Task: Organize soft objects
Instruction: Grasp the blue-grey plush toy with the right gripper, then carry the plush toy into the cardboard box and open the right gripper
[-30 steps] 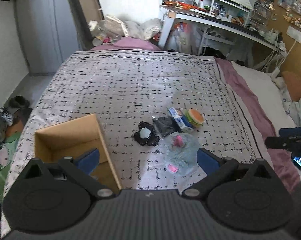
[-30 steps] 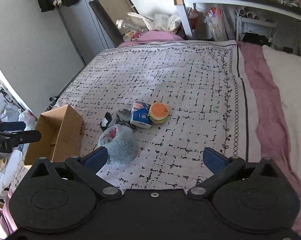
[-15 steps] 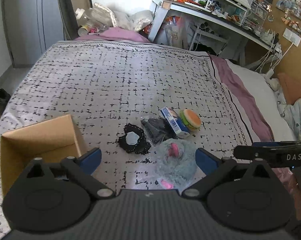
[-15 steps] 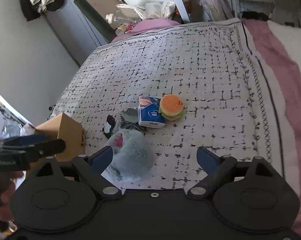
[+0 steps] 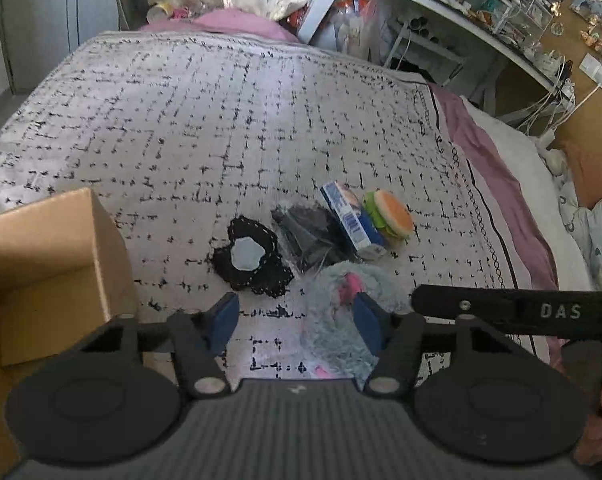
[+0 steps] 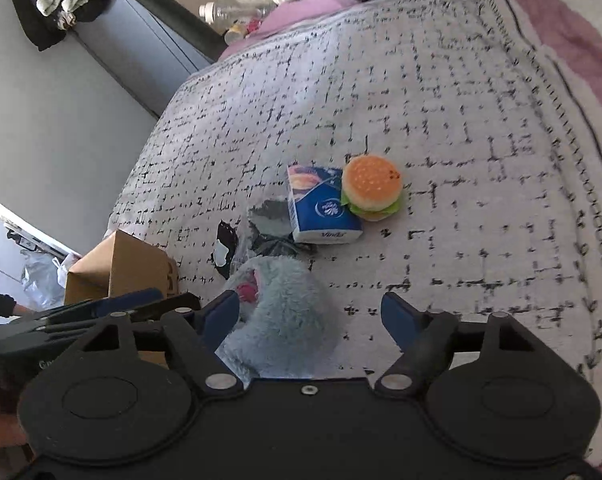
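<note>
Both of our grippers have dropped closer to the fluffy pale-blue plush toy with a pink patch (image 6: 281,312) on the black-and-white grid bedspread (image 5: 229,120). Our left gripper (image 5: 297,320) and right gripper (image 6: 311,316) stand spread wide, holding nothing. Just beyond the plush lie a black lace cloth (image 5: 253,264), a blue tissue pack (image 6: 321,208) and a soft burger toy (image 6: 373,186) touching it. An open brown cardboard box (image 5: 57,264) sits to our left.
</note>
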### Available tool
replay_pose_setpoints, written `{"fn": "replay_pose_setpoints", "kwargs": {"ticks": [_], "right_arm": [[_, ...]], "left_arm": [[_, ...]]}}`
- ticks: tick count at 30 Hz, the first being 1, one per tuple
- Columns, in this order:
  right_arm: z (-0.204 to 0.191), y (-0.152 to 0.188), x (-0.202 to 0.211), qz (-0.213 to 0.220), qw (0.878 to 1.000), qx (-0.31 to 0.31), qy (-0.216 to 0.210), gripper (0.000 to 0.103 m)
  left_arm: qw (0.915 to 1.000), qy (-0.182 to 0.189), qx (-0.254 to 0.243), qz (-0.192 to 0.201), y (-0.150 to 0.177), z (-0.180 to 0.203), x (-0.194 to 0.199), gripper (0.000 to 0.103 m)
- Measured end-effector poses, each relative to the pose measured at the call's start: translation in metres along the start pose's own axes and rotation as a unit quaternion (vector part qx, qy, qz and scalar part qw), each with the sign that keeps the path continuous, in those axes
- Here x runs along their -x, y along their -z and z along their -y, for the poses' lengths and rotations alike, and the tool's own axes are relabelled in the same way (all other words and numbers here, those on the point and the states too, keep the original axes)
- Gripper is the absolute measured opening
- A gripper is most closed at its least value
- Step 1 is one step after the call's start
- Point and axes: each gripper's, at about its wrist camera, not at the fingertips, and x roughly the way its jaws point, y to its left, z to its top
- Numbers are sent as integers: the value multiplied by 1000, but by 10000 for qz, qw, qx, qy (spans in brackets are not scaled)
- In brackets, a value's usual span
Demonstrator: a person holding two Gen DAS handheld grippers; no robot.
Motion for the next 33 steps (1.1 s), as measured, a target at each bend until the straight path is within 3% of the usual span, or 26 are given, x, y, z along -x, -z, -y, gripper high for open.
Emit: {"fn": "replay_pose_setpoints", "kwargs": {"ticks": [5,9,11,16,33], "right_arm": [[4,0,-24,-288,9993,-202,-94,69],[11,4,-38,-462,9978,-432,-209,64],[13,6,-41,-506,9965,-531,-393,51],[4,7,-37,-477,9970,-361,-501,42],[-29,8,17,-117,9979,-23,-643,41]], "left_arm": [[9999,-48,28,-130,-1,-2,-17,57],[9990,76,271,-350,2,-10,-32,47],[9986,167,349,-373,3,-12,-35,46],[9943,696,684,-429,4,-15,-35,13],[9973,675,276,112,8,2,28,12]]}}
